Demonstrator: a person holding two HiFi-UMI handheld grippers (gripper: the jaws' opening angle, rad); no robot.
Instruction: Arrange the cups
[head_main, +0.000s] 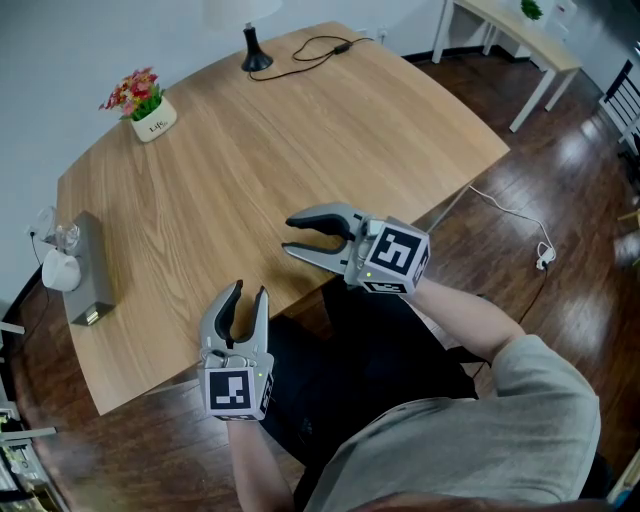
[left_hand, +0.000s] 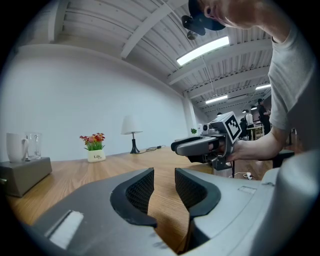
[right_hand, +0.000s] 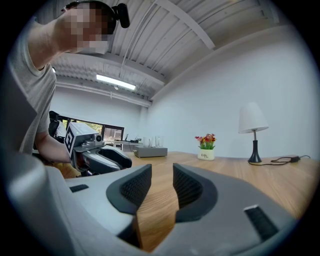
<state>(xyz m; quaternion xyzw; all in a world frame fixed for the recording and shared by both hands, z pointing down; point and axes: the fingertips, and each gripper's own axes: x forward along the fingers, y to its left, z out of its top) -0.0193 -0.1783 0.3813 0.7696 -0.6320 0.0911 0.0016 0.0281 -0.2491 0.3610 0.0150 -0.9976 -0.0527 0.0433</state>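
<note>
Nearest us, we hold the left gripper at the near edge of the wooden table, pointing away. The right gripper is just beyond it, level and pointing left, and each has its jaws slightly apart with nothing between them. We see a dark wood floor around the table, a flower pot and lamp at its far side, and the cups, a white mug and a glass, on a grey box at its left end, well apart from both grippers.
</note>
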